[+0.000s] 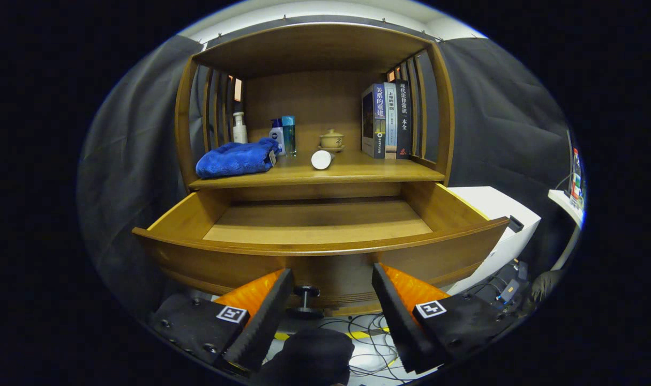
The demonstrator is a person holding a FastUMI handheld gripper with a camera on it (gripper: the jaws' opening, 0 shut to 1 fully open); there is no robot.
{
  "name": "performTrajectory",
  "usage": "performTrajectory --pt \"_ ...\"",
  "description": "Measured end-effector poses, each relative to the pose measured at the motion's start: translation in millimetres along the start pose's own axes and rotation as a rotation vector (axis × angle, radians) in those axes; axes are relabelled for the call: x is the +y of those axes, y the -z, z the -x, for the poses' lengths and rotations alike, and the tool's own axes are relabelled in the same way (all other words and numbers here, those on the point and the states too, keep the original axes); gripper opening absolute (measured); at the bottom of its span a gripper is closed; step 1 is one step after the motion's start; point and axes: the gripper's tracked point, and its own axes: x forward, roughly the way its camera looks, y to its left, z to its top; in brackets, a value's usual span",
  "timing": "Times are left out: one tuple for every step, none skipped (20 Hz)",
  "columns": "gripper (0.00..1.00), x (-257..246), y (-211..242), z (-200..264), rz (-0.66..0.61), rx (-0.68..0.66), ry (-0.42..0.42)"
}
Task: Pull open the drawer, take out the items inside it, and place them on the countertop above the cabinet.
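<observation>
The gripper [333, 279] stood wide open, holding nothing, the drawer knob [305, 292] between its fingers. The drawer [325, 249] ahead looked empty. Pushing forward could bump it shut.

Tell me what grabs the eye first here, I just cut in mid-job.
The drawer stands pulled wide open, its visible floor bare, just beyond the gripper, whose jaws are spread with the drawer's knob between them, untouched. On the countertop above, a blue towel lies beside a white tube on its side, with books upright further along.
</observation>
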Motion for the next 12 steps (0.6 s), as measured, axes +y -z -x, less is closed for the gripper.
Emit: performTrajectory --pt "0.98 1 -2 -4 -0.001 0.006 -0.001" --pt "0.98 2 -3 -9 -0.008 0.007 -0.001" --pt "0.98 3 -6 -13 -0.009 0.009 -0.001" --pt "0.98 3 -11 -18 -0.007 0.003 0.000" --pt "0.98 4 -17 -22 -0.005 -0.008 -0.001" --pt "0.98 6 -17 -27 -0.005 0.004 -0.007" --pt "0.97 7 -21 -32 -0.012 0.000 -0.005" --pt "0.98 6 -22 -38 -0.015 0.004 -0.006" --pt "0.98 6 -24 -43 -0.020 0.007 -0.008" --pt "0.98 7 -27 -48 -0.026 0.010 -0.009" --pt "0.98 7 -29 -54 -0.030 0.012 -0.009" --pt "0.98 8 -32 -59 -0.030 0.014 -0.009"
